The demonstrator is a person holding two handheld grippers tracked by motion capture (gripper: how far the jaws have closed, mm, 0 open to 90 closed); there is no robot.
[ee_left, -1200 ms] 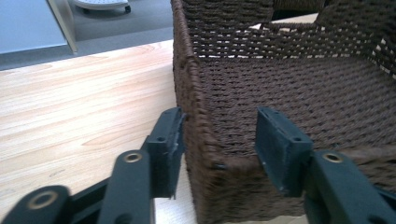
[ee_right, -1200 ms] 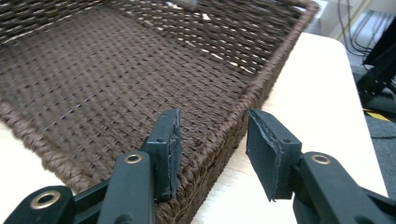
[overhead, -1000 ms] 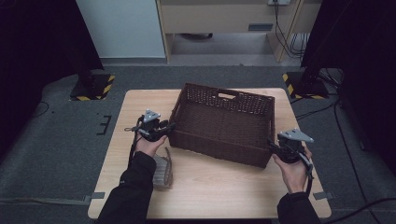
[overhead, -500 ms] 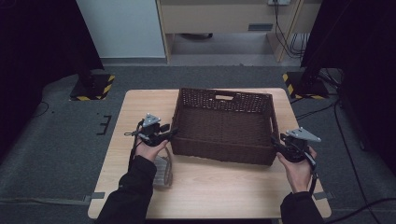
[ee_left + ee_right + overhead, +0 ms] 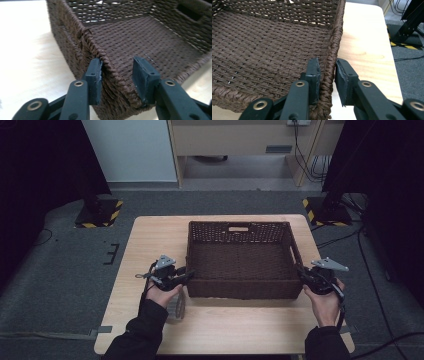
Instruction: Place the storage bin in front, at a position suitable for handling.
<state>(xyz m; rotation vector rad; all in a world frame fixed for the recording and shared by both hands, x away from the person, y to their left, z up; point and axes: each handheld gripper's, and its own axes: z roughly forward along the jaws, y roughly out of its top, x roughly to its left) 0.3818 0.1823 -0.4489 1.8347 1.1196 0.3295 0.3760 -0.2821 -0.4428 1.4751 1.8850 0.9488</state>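
Dim studio, grey carpet, pale wooden table point(image 5: 150, 245) at centre: a person works two hand-held grippers on a brown woven basket point(image 5: 240, 262).

Right gripper point(image 5: 309, 276), seen from above at the basket's near right corner: its jaws have just been closing & now pinch the side wall's braided rim, one pad inside the basket, one outside. In the right gripper view point(image 5: 327, 75) the inner pad lies flat on the weave; the outer pad touches the braid at its upper edge, w/ a thin sliver of gap lower down. Just beyond the outer jaw: bare tabletop, then carpet & a black stand foot w/ yellow-black hazard stripes point(image 5: 404, 37).

Left gripper point(image 5: 186, 276), at the near left corner: jaws partly apart, straddling the rim where two walls meet. In the left gripper view point(image 5: 117, 72) the outer pad rests against the wall's outside; the inner pad stands off the weave w/ a clear gap, so no clamp. They have just eased in a little.

The basket sits on the table between the two grippers, empty, a handle slot point(image 5: 238, 228) in its far wall. A pale, ribbed object point(image 5: 176, 306), too blurred to name, lies on the table just below the left hand point(image 5: 162, 295).
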